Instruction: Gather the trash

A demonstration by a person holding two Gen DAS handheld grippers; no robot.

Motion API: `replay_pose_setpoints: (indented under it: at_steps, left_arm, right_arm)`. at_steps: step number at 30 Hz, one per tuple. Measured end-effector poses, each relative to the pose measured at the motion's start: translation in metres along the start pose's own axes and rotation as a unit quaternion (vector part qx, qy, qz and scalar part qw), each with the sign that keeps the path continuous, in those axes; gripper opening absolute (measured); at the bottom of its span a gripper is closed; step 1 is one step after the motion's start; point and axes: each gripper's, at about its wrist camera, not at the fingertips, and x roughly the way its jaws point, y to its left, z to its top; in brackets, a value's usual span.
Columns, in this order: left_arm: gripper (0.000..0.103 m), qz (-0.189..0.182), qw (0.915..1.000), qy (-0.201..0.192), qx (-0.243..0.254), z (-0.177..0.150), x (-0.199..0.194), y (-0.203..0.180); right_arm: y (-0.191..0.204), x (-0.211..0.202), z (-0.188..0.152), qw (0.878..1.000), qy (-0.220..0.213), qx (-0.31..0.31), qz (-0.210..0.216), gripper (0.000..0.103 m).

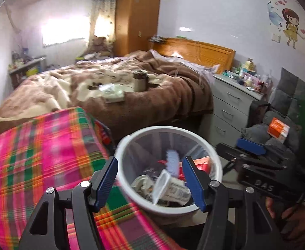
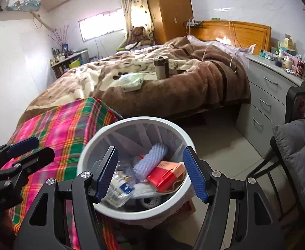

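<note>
On the left you had the plaid cloth (image 2: 54,129) draped over something low, right up against the bin (image 2: 94,145). No trash on it that I could see.

Your left gripper (image 1: 150,182) hung over the bin with its jaws spread wide and nothing between them. The pale foam sleeve (image 1: 173,162) and a clear cup (image 1: 161,185) sat inside the bin just past the fingers, so my guess is that hand was done dropping something, though I couldn't confirm that.

Your right gripper (image 2: 151,174) was the same deal: spread open, empty, parked above the bin. Below it the trash was piled up, including a bottle (image 2: 119,187), the foam sleeve and a red box (image 2: 165,174). Holding both grippers over the rim made sense, since anything let go there would land inside.

Further back the bed (image 2: 173,95) had a flask (image 2: 161,67) standing and a wrapped pack (image 2: 131,82) lying beside it. The pack looked like the next candidate. Off to the right an orange box (image 1: 278,129) sat on the chair (image 2: 296,145).
</note>
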Motion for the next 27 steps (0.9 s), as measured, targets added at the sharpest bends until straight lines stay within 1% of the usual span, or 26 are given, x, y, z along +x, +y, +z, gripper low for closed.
replay_pose_setpoints:
  at_steps: [2, 4, 8, 12, 16, 18, 20, 22, 23, 27]
  left_arm:
    - [0.064, 0.023, 0.9997, -0.012, -0.003, -0.006, -0.014, 0.003]
    - [0.064, 0.034, 0.9992, -0.018, -0.01, -0.012, -0.026, 0.006]
    - [0.064, 0.048, 0.9979, -0.031, -0.029, -0.03, -0.051, 0.016]
    - [0.064, 0.099, 0.9935, -0.044, -0.035, -0.049, -0.077, 0.019]
    - [0.064, 0.109, 0.9915, -0.056, -0.043, -0.065, -0.099, 0.025]
    - [0.064, 0.132, 0.9883, -0.063, -0.043, -0.073, -0.109, 0.026]
    - [0.064, 0.145, 0.986, -0.069, -0.047, -0.08, -0.118, 0.028]
    - [0.064, 0.149, 0.985, -0.071, -0.052, -0.086, -0.125, 0.031]
    - [0.064, 0.158, 0.9832, -0.073, -0.055, -0.091, -0.13, 0.031]
    - [0.064, 0.184, 0.9785, -0.081, -0.048, -0.102, -0.139, 0.032]
  right_arm:
    - [0.006, -0.007, -0.005, 1.0, -0.007, 0.002, 0.006, 0.066]
    - [0.012, -0.013, -0.011, 1.0, -0.013, 0.0, 0.013, 0.066]
    - [0.029, -0.033, -0.023, 0.999, -0.041, -0.019, 0.023, 0.066]
    - [0.043, -0.051, -0.032, 0.997, -0.07, -0.031, 0.03, 0.066]
    - [0.053, -0.064, -0.042, 0.995, -0.083, -0.037, 0.036, 0.066]
    - [0.059, -0.069, -0.047, 0.994, -0.091, -0.04, 0.04, 0.066]
    - [0.066, -0.071, -0.052, 0.994, -0.094, -0.047, 0.036, 0.066]
    - [0.07, -0.072, -0.055, 0.994, -0.095, -0.05, 0.023, 0.066]
    - [0.07, -0.074, -0.058, 0.994, -0.098, -0.048, 0.018, 0.066]
    - [0.072, -0.079, -0.064, 0.993, -0.106, -0.043, 0.012, 0.066]
